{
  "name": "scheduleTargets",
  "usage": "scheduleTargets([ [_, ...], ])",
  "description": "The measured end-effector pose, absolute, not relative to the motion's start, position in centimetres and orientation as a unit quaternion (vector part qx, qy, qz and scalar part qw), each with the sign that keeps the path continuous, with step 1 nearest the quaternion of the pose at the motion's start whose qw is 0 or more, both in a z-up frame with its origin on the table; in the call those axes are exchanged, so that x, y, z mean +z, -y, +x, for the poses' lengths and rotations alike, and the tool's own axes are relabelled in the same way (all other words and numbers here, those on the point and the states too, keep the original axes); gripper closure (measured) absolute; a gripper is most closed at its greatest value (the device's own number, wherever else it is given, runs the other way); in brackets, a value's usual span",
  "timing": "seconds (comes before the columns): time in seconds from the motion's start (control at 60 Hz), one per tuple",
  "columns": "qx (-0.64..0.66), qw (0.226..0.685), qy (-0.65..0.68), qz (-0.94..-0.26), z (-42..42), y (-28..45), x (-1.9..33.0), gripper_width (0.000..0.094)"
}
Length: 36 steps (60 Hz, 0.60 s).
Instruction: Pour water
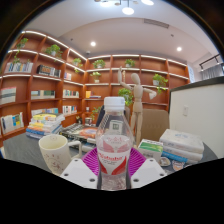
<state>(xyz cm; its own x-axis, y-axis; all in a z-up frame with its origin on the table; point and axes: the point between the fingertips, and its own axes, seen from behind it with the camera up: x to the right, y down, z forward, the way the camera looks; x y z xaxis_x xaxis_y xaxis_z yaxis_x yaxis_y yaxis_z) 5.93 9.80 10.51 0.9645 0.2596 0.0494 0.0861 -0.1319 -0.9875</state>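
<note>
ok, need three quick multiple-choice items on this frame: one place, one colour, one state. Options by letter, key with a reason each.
1. Where is the paper cup relative to the water bottle?
A. to its left on the table
B. stacked on its cap
C. behind it on a shelf

2. What colour is the bottle's cap?
A. blue
B. white
C. red

3. What is the gripper doing?
A. open, far from the bottle
B. shut on the cup
C. shut on the bottle

Key: 1 A, the cup stands on the table left of the bottle. 2 B, the cap shows white. 3 C, both pink pads press the bottle's sides.
</note>
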Motion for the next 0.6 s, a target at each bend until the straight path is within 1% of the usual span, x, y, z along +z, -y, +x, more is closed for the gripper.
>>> scheduleTargets([
  [0.05, 0.072, 0.654, 0.103, -0.746, 7.3, -9.9, 10.7, 0.058],
  [0.067, 0.073, 0.658, 0.092, -0.744, 5.5, -10.3, 10.3, 0.0581],
  [0.1, 0.079, 0.661, 0.086, -0.741, 7.3, -10.3, 10.9, 0.0579],
  [0.117, 0.079, 0.663, 0.08, -0.74, 5.2, -10.4, 10.5, 0.0579],
  [0.133, 0.079, 0.665, 0.079, -0.738, 5.2, -10.4, 10.5, 0.058],
  [0.15, 0.08, 0.666, 0.082, -0.737, 7.2, -9.9, 11.0, 0.0579],
  [0.233, 0.076, 0.664, 0.083, -0.74, 7.3, -9.7, 11.0, 0.0579],
  [0.283, 0.076, 0.662, 0.083, -0.741, 7.7, -10.1, 11.1, 0.0553],
  [0.3, 0.076, 0.662, 0.082, -0.741, 7.8, -10.1, 11.1, 0.0513],
  [0.4, 0.068, 0.659, 0.083, -0.745, 7.4, -9.8, 10.9, 0.0402],
  [0.433, 0.064, 0.648, 0.082, -0.755, 7.7, -9.6, 10.2, 0.036],
  [0.467, 0.062, 0.635, 0.078, -0.766, 7.9, -9.3, 9.5, 0.0287],
  [0.483, 0.061, 0.63, 0.074, -0.771, 8.0, -9.0, 9.4, 0.0238],
  [0.5, 0.06, 0.626, 0.07, -0.774, 8.1, -8.8, 9.3, 0.0167],
  [0.533, 0.059, 0.622, 0.062, -0.778, 8.4, -8.3, 9.2, 0.01],
  [0.567, 0.059, 0.62, 0.053, -0.78, 8.7, -7.7, 9.2, 0.0075],
  [0.6, 0.06, 0.618, 0.046, -0.782, 9.1, -6.8, 9.1, 0.0081],
])
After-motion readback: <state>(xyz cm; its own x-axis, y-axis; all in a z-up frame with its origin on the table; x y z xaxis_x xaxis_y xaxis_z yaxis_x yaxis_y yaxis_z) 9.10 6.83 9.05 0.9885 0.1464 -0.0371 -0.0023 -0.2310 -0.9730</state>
